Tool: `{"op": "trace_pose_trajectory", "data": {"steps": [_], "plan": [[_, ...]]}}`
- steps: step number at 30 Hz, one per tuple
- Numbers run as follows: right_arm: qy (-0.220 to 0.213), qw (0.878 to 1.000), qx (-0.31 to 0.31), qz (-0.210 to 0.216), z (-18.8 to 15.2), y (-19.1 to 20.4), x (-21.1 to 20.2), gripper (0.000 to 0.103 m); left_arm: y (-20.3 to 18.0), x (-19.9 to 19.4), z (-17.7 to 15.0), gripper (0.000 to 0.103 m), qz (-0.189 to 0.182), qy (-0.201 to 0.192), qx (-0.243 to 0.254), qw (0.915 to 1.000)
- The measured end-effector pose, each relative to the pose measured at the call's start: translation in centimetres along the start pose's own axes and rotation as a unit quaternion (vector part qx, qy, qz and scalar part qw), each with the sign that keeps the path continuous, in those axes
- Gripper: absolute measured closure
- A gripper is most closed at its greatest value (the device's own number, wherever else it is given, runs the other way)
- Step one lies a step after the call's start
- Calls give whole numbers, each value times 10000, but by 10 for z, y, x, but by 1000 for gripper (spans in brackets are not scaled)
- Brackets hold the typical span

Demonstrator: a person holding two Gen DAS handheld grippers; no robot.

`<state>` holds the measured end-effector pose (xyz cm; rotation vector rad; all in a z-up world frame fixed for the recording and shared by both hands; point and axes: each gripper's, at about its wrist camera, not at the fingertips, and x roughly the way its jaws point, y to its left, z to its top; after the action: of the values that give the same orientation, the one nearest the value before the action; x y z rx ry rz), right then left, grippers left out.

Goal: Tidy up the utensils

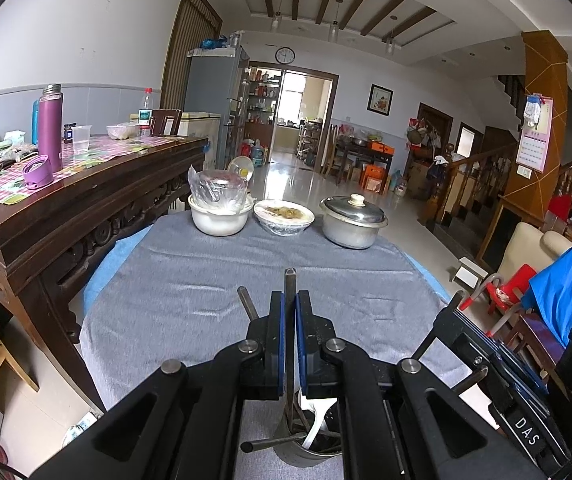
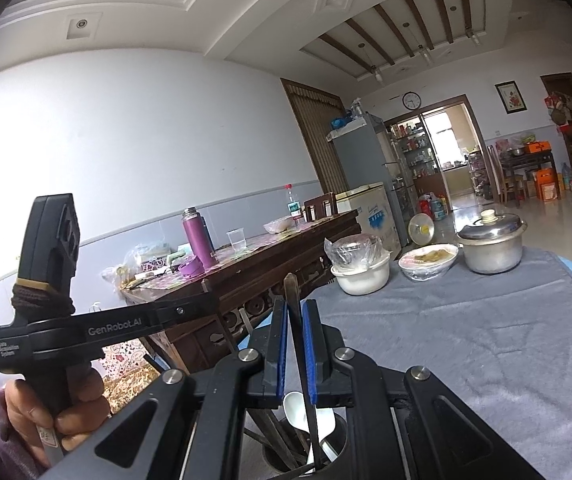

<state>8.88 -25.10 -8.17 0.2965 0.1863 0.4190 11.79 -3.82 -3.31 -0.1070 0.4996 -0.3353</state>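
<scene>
A round metal utensil holder (image 1: 306,450) stands on the grey cloth at the table's near edge, with a white spoon (image 1: 318,416) and several dark utensils in it. It also shows in the right wrist view (image 2: 306,446) with the white spoon (image 2: 300,410). My left gripper (image 1: 290,300) is shut on a dark flat utensil handle (image 1: 289,284) that stands up out of the holder. My right gripper (image 2: 294,308) holds a dark thin utensil (image 2: 292,292) between its blue pads, its lower end in the holder. The left gripper's body (image 2: 46,264) shows at left.
At the table's far edge stand a white bowl with a bagged metal bowl (image 1: 220,208), a wrapped dish of food (image 1: 284,216) and a lidded metal pot (image 1: 352,220). A dark wooden sideboard (image 1: 66,208) with a purple flask (image 1: 50,128) stands to the left.
</scene>
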Motion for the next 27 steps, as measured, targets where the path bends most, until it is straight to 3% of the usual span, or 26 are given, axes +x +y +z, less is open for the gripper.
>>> {"op": "trace_pose_trajectory", "data": {"steps": [13, 15, 16, 17, 19, 20, 21, 23, 27], "plan": [[149, 9999, 20, 60, -2, -1, 2, 92, 2, 5, -4, 98, 48, 113, -8, 9999], [152, 9999, 44, 46, -2, -1, 2, 91, 2, 3, -4, 90, 74, 115, 26, 9999], [153, 9999, 59, 39, -2, -1, 1, 91, 1, 3, -3, 75, 90, 115, 42, 9999], [162, 9998, 99, 47, -2, -2, 0, 85, 1, 1, -3, 56, 109, 97, 49, 9999], [153, 9998, 147, 35, -2, -2, -1, 68, 1, -2, -3, 43, 183, -3, 76, 9998], [126, 9998, 166, 10, -2, -2, -3, 58, 0, -5, -3, 43, 220, -58, 117, 9997], [87, 9998, 191, 4, -1, -2, -5, 54, 0, -6, -2, 42, 225, -81, 166, 9996], [0, 9998, 219, -33, -1, -1, -10, 53, -2, -9, -2, 33, 235, -94, 278, 9993], [-171, 9991, 336, -167, 1, -3, -23, 53, -1, -16, 0, 28, 294, -147, 321, 9989]]}}
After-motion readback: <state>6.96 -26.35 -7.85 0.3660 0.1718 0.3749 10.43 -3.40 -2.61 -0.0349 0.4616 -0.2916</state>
